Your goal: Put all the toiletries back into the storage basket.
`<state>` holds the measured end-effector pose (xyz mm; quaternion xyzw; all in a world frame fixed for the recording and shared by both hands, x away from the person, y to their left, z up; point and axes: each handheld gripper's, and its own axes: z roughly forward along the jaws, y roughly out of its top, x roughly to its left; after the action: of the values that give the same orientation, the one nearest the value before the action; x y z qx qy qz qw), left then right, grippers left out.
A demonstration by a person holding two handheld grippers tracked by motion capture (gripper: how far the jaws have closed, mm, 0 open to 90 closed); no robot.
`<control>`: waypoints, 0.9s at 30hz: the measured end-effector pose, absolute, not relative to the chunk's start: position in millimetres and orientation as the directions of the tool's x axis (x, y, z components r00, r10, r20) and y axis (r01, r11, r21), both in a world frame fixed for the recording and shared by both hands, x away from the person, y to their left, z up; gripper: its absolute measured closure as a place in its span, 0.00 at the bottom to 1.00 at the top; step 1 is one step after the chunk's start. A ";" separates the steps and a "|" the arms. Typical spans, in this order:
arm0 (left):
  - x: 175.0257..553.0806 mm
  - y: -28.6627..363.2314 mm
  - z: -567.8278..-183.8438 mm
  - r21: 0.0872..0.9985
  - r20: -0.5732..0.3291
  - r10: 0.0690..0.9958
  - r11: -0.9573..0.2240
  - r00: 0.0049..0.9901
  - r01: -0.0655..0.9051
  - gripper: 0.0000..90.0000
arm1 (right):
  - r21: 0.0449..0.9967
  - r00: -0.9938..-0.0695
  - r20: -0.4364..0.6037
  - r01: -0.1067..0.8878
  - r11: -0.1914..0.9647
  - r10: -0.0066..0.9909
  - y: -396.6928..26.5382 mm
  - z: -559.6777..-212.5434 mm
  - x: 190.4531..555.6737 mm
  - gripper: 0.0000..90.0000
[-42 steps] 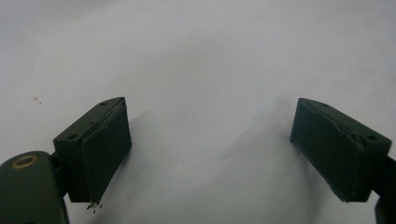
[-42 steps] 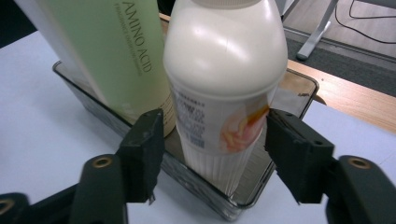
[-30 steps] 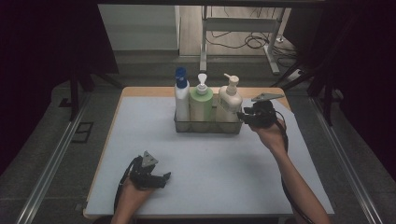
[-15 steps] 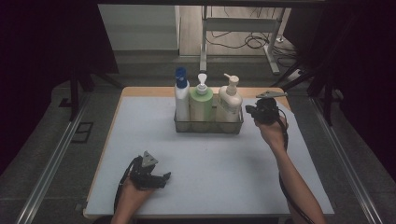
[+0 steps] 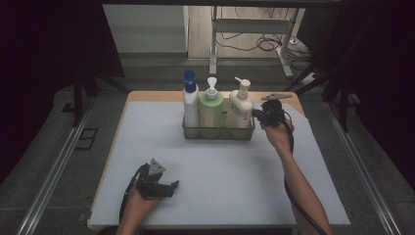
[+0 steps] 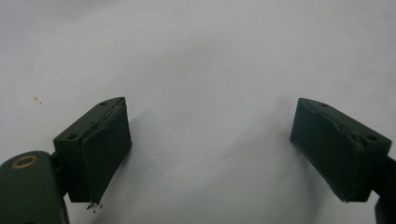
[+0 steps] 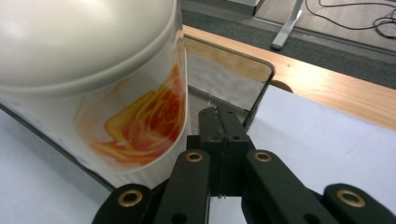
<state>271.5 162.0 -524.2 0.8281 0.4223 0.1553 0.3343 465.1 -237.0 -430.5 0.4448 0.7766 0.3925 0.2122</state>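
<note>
A wire basket (image 5: 219,133) at the back of the white mat holds three bottles: a white one with a blue cap (image 5: 190,105), a green pump bottle (image 5: 211,110) and a cream pump bottle (image 5: 240,110). My right gripper (image 5: 257,115) is at the basket's right end, level with its rim. In the right gripper view its jaws (image 7: 219,121) are shut, pads together with nothing visible between them. Their tips sit right at the basket's end wall (image 7: 229,70), beside the cream bottle (image 7: 93,70) with its orange rose print. My left gripper (image 5: 164,187) rests near the front left of the mat, open (image 6: 210,154) and holding nothing.
The mat (image 5: 220,196) covers a wooden table whose bare edge (image 7: 327,88) runs behind the basket. Metal rails (image 5: 54,161) flank the table on both sides. A desk leg and cables (image 5: 254,44) are on the floor beyond.
The right hand has shifted slightly left and down toward the basket's right end. The basket, bottles and left gripper have stayed where they were.
</note>
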 end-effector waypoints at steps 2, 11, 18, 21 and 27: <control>271.5 162.1 -524.1 0.684 -0.025 0.803 -0.421 0.596 0.596 0.13 | 0.797 -0.523 0.031 0.528 0.295 0.852 -236.0 -432.2 467.6 1.00; 271.6 162.1 -524.1 0.684 -0.025 0.803 -0.421 0.596 0.596 0.13 | 0.784 -0.527 0.057 0.550 0.289 0.848 -233.0 -441.3 477.0 1.00; 271.6 162.0 -524.2 0.685 -0.025 0.803 -0.420 0.595 0.595 0.13 | 0.771 -0.525 0.057 0.564 0.296 0.849 -232.1 -449.6 479.3 1.00; 271.6 162.1 -524.1 0.684 -0.025 0.803 -0.421 0.596 0.596 0.13 | 0.764 -0.521 0.060 0.573 0.296 0.852 -231.0 -453.3 480.3 1.00; 271.6 162.1 -524.2 0.684 -0.025 0.803 -0.421 0.596 0.596 0.13 | 0.761 -0.520 0.063 0.577 0.296 0.852 -230.4 -455.2 480.8 1.00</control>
<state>271.6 162.1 -524.2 0.8285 0.4220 0.1549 0.3339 480.8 -230.4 -455.2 0.4553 0.7845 0.3804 0.1804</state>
